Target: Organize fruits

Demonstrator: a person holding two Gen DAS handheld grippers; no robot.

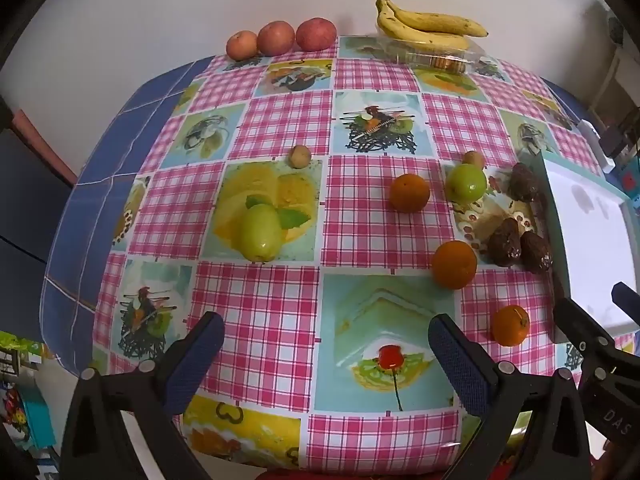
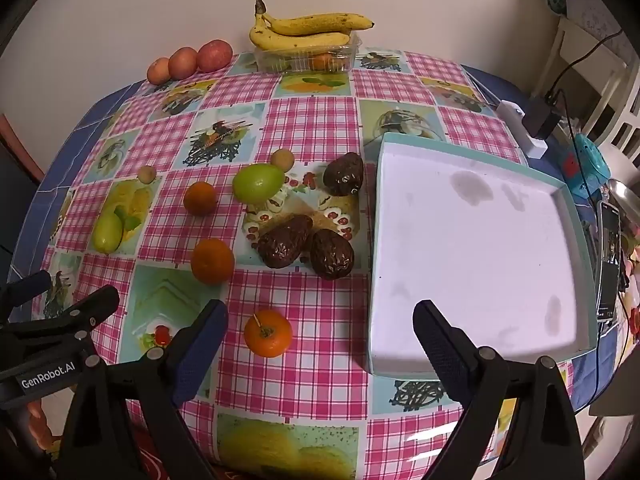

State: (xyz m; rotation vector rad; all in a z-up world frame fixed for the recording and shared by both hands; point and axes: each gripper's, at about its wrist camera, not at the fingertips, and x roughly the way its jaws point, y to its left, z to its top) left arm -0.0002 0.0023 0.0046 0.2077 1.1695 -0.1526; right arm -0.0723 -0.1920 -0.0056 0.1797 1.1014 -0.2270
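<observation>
Right wrist view: both grippers, right (image 2: 320, 340) and left (image 1: 326, 348), hover with fingers spread wide and empty, ready to pick. Oranges (image 2: 212, 260), green fruits (image 2: 258, 182) and dark fruits (image 2: 284, 246) lie scattered on the worktop (image 2: 320, 380) beside the empty tray (image 2: 374, 240), probably their destination.
</observation>
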